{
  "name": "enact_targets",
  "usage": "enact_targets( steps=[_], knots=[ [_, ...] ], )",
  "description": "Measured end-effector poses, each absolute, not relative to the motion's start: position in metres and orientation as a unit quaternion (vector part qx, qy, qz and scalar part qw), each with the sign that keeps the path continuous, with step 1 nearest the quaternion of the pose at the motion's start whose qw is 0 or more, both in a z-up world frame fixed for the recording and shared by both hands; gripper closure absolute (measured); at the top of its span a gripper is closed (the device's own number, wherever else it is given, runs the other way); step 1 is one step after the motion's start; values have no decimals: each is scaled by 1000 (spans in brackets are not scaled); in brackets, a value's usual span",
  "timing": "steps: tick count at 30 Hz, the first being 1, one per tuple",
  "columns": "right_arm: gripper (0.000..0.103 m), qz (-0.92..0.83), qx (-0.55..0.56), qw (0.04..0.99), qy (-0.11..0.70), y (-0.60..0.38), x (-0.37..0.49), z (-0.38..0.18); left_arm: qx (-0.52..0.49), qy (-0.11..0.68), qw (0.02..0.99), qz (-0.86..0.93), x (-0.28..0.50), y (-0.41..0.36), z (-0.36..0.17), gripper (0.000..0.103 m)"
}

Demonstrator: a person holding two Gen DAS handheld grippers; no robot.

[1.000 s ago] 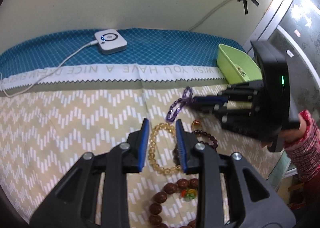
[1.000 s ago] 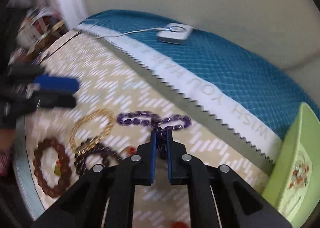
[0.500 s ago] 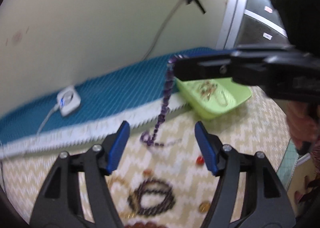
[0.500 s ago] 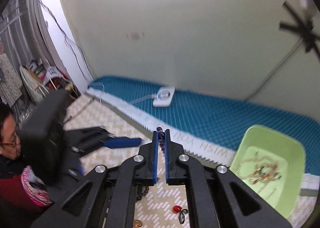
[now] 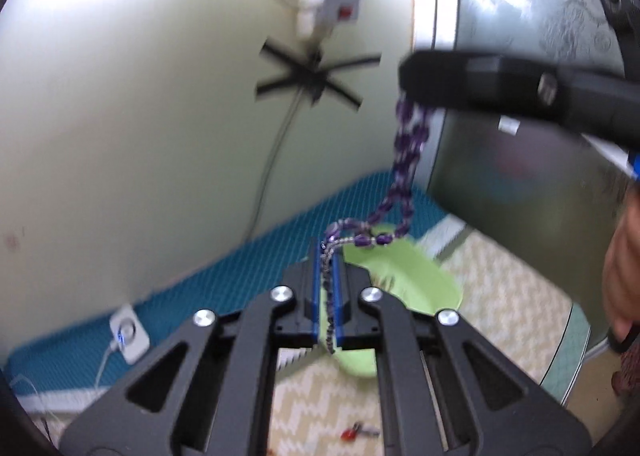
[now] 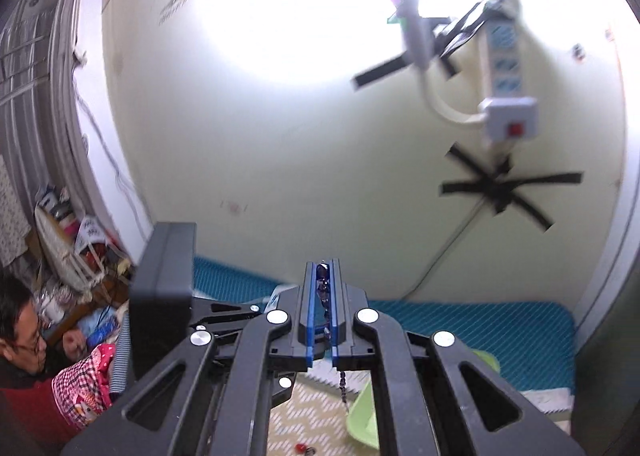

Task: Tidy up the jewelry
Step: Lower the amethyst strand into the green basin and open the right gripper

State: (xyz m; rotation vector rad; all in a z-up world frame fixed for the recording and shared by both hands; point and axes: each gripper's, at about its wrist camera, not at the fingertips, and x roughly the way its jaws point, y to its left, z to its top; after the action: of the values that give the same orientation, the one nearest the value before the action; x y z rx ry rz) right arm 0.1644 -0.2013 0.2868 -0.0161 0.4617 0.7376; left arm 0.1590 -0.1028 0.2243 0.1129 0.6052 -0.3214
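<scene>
A purple bead necklace [image 5: 406,159] hangs in the air, stretched between both grippers above the table. My left gripper [image 5: 326,254] is shut on its lower, thinner end, and beads run down between the blue pads. My right gripper [image 5: 412,89] comes in from the upper right, shut on the upper loop. In the right wrist view the right gripper [image 6: 323,270] pinches dark beads [image 6: 322,288], and a strand dangles below it. The left gripper's black body [image 6: 162,296] is at the left, its fingertips hidden. A green tray [image 5: 404,276] lies beneath the necklace.
The green tray's rim [image 6: 362,416] is below the right gripper. A small red bead piece [image 5: 352,433] lies on the patterned cloth. A white puck with a cable [image 5: 128,336] rests on the blue mat. A person [image 6: 28,356] sits at the left; the wall is close behind.
Both grippers rose from the table. The right one lifted the purple necklace off the cloth. The left one opened wide, then shut on the necklace's hanging lower end.
</scene>
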Motion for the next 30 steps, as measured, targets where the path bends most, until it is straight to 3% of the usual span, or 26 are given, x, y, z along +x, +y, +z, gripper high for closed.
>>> enact_targets(
  steps=[7,17,19,20,21,22,24,30],
  knots=[
    [103,335,24,919,205,-245,184,298,34,292,941,-170,186,-130,245,98],
    [103,292,37,912,287,-272,208,202,41,387,900,-195,207,-160,156,97],
    [103,267,31,913,307,-271,211,175,53,414,889,-188,208,-165,138,69],
    [103,254,27,913,319,-270,213,161,58,424,885,-183,207,-165,130,64],
    [103,243,18,910,334,-268,216,148,63,426,884,-179,205,-164,125,62],
    [91,237,12,907,348,-267,217,137,70,430,883,-174,202,-160,121,62],
    [85,235,20,902,361,-268,216,126,71,430,884,-166,196,-148,121,62],
    [85,258,43,902,345,-266,199,142,24,401,910,-103,148,-55,146,62]
  ],
)
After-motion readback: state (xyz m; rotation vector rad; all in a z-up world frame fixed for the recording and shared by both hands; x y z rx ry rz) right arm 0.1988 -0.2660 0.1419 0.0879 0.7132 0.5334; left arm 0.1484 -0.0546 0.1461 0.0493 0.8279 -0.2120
